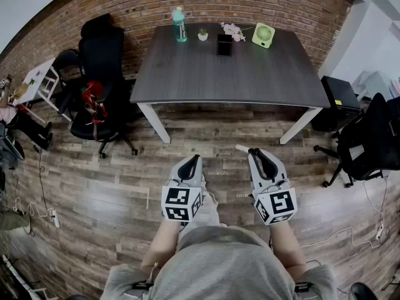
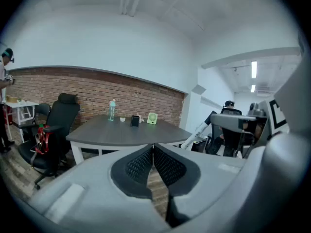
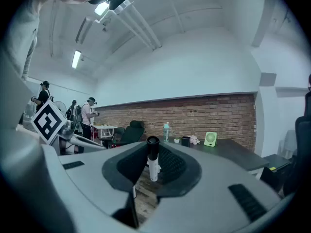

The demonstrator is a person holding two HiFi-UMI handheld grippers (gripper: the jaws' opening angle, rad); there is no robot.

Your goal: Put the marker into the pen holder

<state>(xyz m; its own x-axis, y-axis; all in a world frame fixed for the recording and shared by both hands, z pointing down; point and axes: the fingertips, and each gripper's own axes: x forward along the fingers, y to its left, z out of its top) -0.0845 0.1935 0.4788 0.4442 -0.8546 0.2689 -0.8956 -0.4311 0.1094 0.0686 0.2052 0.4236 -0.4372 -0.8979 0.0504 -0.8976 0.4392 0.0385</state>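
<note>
Right gripper [image 1: 257, 153] is clamped on the marker [image 3: 153, 160], which sits crosswise to the jaws. Left gripper [image 1: 194, 159] is closed on nothing. The pen holder [image 1: 224, 44] is way ahead at the table's [image 1: 187, 80] far edge, well apart from both.

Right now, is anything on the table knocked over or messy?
No, nothing stands out. The bottle, pen holder and fan stand upright along the table's far edge. The marker sits clamped in the right tool, away from the table.
</note>
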